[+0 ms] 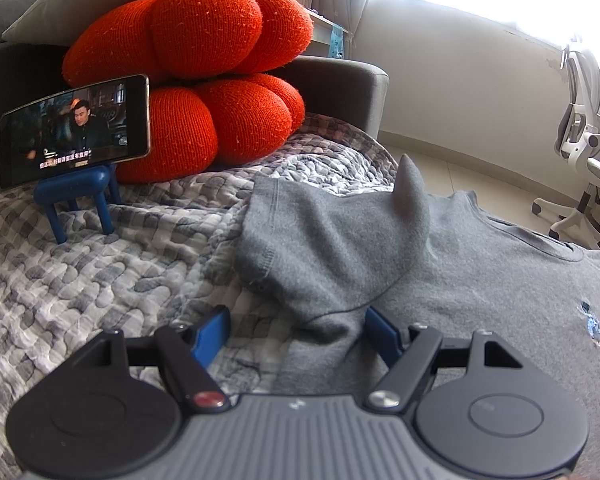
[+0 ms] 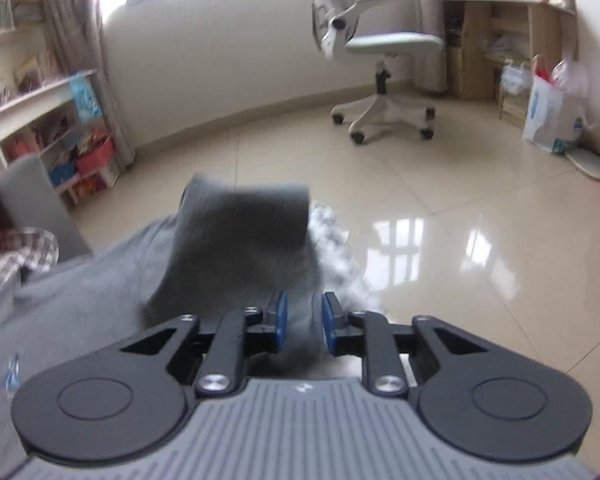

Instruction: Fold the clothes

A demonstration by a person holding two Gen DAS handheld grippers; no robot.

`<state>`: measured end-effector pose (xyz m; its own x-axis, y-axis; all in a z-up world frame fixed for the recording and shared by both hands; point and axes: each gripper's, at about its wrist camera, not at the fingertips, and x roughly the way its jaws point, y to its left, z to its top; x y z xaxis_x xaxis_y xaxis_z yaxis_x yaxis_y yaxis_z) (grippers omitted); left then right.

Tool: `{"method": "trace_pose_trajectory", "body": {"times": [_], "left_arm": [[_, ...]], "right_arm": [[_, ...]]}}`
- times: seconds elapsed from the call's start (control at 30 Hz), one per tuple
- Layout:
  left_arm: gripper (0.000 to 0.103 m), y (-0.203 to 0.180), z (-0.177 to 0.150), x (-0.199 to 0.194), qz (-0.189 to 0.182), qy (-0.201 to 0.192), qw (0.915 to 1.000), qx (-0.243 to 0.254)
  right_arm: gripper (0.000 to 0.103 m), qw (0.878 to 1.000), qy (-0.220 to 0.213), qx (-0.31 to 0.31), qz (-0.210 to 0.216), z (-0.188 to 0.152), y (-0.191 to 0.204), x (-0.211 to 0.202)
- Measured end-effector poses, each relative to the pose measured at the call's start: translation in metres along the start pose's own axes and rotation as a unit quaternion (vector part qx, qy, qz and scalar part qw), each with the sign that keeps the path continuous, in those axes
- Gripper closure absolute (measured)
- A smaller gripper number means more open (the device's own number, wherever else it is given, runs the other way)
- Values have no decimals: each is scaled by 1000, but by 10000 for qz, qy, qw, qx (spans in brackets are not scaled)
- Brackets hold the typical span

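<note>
A grey knit sweater (image 1: 480,280) lies spread on the quilted bed cover, collar toward the far right. Its near sleeve (image 1: 320,240) is bunched up and rises to a peak. My left gripper (image 1: 298,330) stands open wide over the sleeve's seam; cloth lies between the blue fingers and the left pad is clear of it. In the blurred right wrist view the other sleeve (image 2: 240,232) stands raised at the bed's edge. My right gripper (image 2: 304,320) is partly open, with grey cloth loose between its pads.
A phone (image 1: 74,128) playing video rests on a small blue stand (image 1: 78,196) at the left, before red cushions (image 1: 204,80). A grey checked quilt (image 1: 100,272) covers the bed. Beyond the edge are tiled floor (image 2: 440,220), a white office chair (image 2: 384,68) and shelves (image 2: 56,132).
</note>
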<state>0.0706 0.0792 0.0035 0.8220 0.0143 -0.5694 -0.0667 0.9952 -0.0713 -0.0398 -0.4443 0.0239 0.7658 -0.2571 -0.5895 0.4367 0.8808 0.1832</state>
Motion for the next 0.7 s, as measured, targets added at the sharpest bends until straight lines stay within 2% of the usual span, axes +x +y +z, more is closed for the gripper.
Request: {"method": "trace_pose_trajectory", "body": {"times": [0.03,0.07,0.1,0.23,0.3,0.37,0.4,0.43,0.47,0.5,0.57,0.63,0.7], "left_arm": [[27,0,0,0,2,-1,10000,2],[27,0,0,0,4,-2,10000,5],[27,-1,0,0,6,-3,10000,8],[27,-1,0,0,11,-3,10000,15],[27,-1,0,0,14,-5,10000,19],[27,0,-1,0,14,-9,10000,19],[27,0,0,0,14,-8,10000,21],[27,0,0,1,15,-5,10000,22],[27,0,0,1,11,-4,10000,19],[27,-1,0,0,16,-5,10000,20],[27,-1,0,0,24,-6,10000,24],[27,-1,-1,0,24,-9,10000,26],[27,0,-1,0,22,-11,10000,25]], "right_arm": [[64,10000,-3,3,52,5,0,1],[47,9999,20,19,141,9,1,4],[37,9996,67,10,281,14,2,8],[35,9993,118,-145,317,28,0,32],[35,9995,119,-5,301,34,-6,46],[35,9986,191,74,480,36,-9,55],[38,9978,258,24,607,36,-7,57],[48,9976,319,-180,593,35,-3,59],[93,9969,376,-477,493,34,3,59],[100,9963,406,-687,310,31,8,59],[101,9978,272,-609,31,29,6,47],[101,9996,73,-193,-174,28,-3,31],[101,9996,51,149,-255,24,-12,23]]}}
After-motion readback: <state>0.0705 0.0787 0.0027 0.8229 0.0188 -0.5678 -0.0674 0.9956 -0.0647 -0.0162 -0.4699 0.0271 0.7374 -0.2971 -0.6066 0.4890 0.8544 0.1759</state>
